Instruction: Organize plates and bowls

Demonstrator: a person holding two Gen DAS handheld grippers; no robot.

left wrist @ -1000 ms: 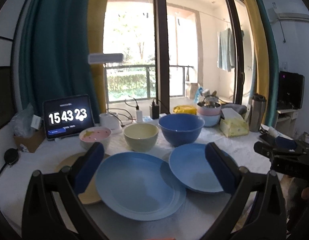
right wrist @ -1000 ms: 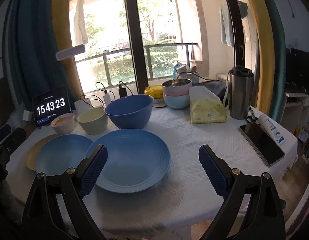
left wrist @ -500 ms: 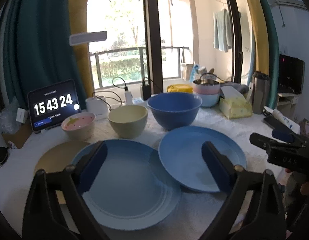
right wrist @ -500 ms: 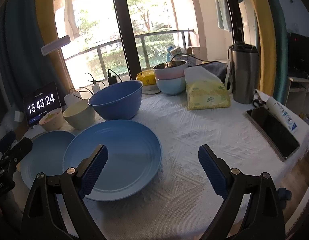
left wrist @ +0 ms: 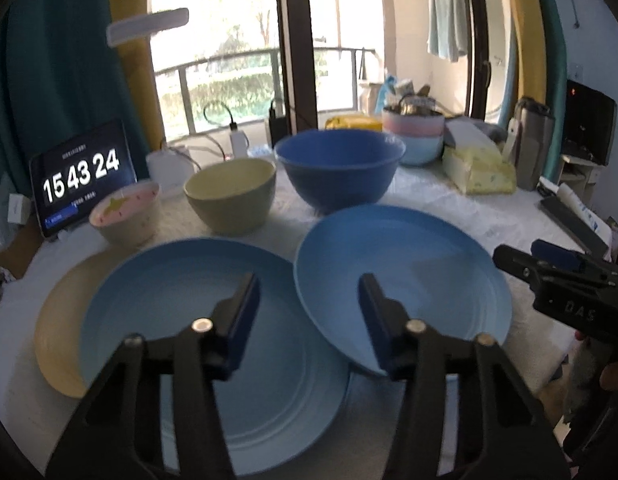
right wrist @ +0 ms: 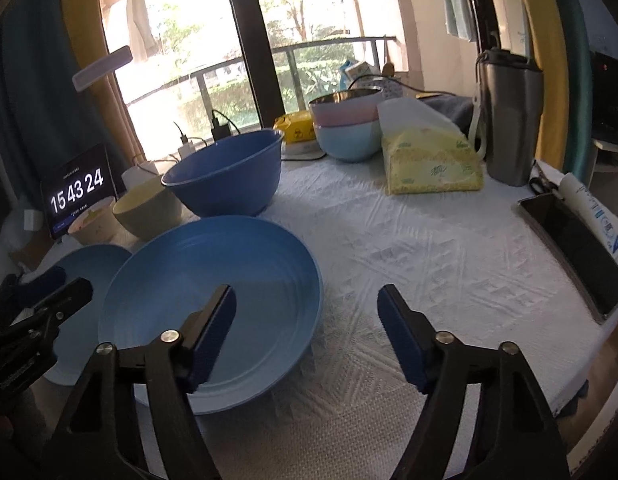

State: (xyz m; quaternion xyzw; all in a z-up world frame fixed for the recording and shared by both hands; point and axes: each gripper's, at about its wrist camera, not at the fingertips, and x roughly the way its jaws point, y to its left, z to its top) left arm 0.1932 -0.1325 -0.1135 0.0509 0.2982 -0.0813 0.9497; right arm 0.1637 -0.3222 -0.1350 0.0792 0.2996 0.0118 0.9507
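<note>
Two blue plates lie side by side on the white tablecloth: a left plate (left wrist: 181, 304) overlapping a yellow plate (left wrist: 57, 312), and a right plate (left wrist: 401, 264), also in the right wrist view (right wrist: 229, 280). Behind them stand a pink bowl (left wrist: 125, 216), a cream bowl (left wrist: 231, 194) and a large blue bowl (left wrist: 337, 172). My left gripper (left wrist: 309, 312) is open and empty above the gap between the blue plates. My right gripper (right wrist: 307, 328) is open and empty over the right plate's right rim.
A tablet clock (left wrist: 81, 178) stands at the back left. Stacked pastel bowls (right wrist: 347, 128), a tissue pack (right wrist: 429, 164), a steel tumbler (right wrist: 509, 120), a phone (right wrist: 573, 256) and a tube (right wrist: 593, 208) are on the right. The table edge (right wrist: 581, 392) is near right.
Both grippers have moved forward and lower toward the plates. Both pairs of jaws have narrowed but remain open.
</note>
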